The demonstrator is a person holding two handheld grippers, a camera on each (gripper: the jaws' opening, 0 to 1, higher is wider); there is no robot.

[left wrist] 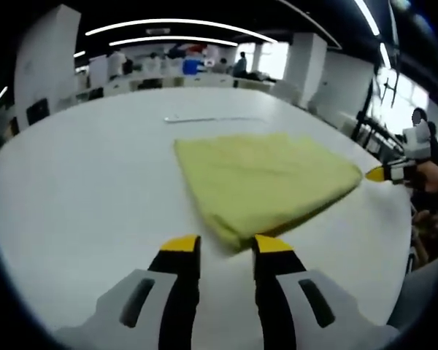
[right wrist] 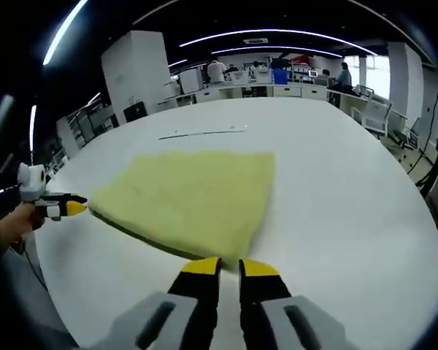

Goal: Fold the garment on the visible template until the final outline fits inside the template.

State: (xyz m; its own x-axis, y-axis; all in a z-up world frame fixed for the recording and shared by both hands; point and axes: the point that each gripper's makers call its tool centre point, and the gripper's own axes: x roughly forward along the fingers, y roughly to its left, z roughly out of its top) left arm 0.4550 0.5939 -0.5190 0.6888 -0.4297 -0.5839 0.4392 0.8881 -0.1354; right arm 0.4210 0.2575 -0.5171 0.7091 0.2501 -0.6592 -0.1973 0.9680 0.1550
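The yellow garment (left wrist: 266, 186) lies folded into a thick wedge on the white table (left wrist: 80, 189), one corner reaching toward each tool. In the left gripper view the left gripper (left wrist: 226, 244) has its yellow tips spread a little at the near corner, with nothing between them. In the right gripper view the right gripper (right wrist: 230, 264) is close to the other near corner (right wrist: 237, 251), tips nearly together but with a gap; I can't tell whether they've caught any cloth. Each tool also shows from the side in the other's view, sitting right at a corner. I can't make out any template outline under the cloth, only a thin strip (right wrist: 203, 133) lying farther back, so judging the fit looks hard. The main risk, to my eye, is grabbing only the top layer: lifted that way, the stack would peel open and the fold would come undone. Pulling both corners unevenly could skew the cloth or drag it across the smooth table.
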